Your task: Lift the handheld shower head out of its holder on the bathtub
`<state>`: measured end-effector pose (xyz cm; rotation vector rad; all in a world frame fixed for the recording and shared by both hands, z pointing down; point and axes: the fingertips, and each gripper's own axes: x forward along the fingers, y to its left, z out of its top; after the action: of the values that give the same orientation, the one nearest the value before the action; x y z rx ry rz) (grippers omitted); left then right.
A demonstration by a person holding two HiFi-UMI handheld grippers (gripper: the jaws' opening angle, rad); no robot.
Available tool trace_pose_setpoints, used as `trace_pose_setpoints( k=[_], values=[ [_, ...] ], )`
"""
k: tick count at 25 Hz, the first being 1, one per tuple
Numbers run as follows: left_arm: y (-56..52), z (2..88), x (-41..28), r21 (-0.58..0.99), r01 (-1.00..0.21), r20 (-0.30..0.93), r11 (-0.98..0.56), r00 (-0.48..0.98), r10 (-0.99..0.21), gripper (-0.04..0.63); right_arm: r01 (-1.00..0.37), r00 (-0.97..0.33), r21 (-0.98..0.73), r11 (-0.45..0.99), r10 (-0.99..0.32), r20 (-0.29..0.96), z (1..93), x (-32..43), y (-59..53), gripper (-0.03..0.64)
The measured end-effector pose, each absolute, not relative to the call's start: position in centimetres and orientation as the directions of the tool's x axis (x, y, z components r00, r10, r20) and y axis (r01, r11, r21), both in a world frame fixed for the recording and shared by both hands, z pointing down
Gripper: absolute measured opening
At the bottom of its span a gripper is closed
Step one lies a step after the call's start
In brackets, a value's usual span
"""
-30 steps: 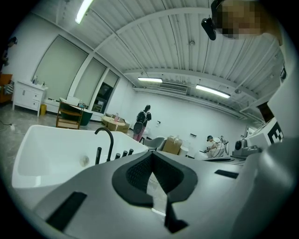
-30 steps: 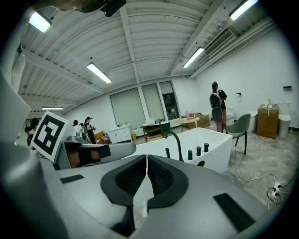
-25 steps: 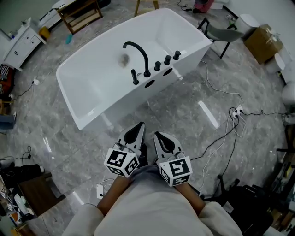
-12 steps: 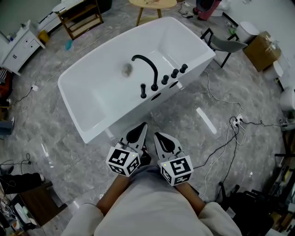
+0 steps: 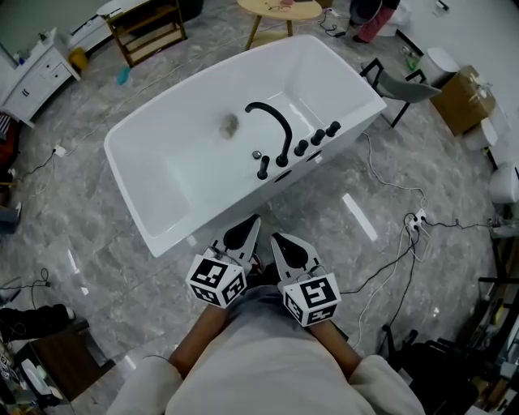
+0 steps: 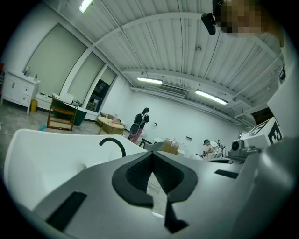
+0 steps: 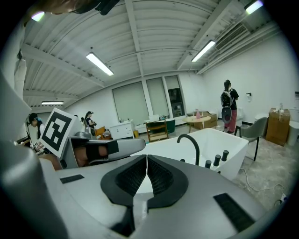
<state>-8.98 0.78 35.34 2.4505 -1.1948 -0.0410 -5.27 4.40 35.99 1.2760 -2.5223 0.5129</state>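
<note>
The white bathtub (image 5: pixel 162 203) stands ahead on the marble floor. On its near rim are a black arched spout (image 5: pixel 272 121), three black knobs (image 5: pixel 317 138) and, left of them, the black handheld shower head (image 5: pixel 263 168) upright in its holder. My left gripper (image 5: pixel 250 221) and right gripper (image 5: pixel 276 238) are side by side below the tub, both shut and empty, well short of the rim. The left gripper view shows shut jaws (image 6: pixel 152 155) with the spout (image 6: pixel 114 142) beyond. The right gripper view shows shut jaws (image 7: pixel 146 157), the spout (image 7: pixel 189 140) and the knobs (image 7: pixel 217 159).
A grey chair (image 5: pixel 399 77), a round wooden table (image 5: pixel 280 10) and a cardboard box (image 5: pixel 464 79) stand behind and right of the tub. Cables and a power strip (image 5: pixel 415 219) lie on the floor at right. A white cabinet (image 5: pixel 32 69) is far left. People stand in the background.
The tub has drawn nearer and shifted right in the head view as I walk toward it. Both grippers stay shut and keep their place side by side.
</note>
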Motion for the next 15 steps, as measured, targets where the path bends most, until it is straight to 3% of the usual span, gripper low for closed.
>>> trace_pose_setpoints(
  k=[15],
  values=[
    [-2.2,37.5,-8.0,0.378,-0.741,0.195,-0.555,0.649,-0.735,-0.002,-0.813,-0.579,-0.218,0.540,-0.712,0.398,36.9,-5.2,0.8,0.018]
  ],
)
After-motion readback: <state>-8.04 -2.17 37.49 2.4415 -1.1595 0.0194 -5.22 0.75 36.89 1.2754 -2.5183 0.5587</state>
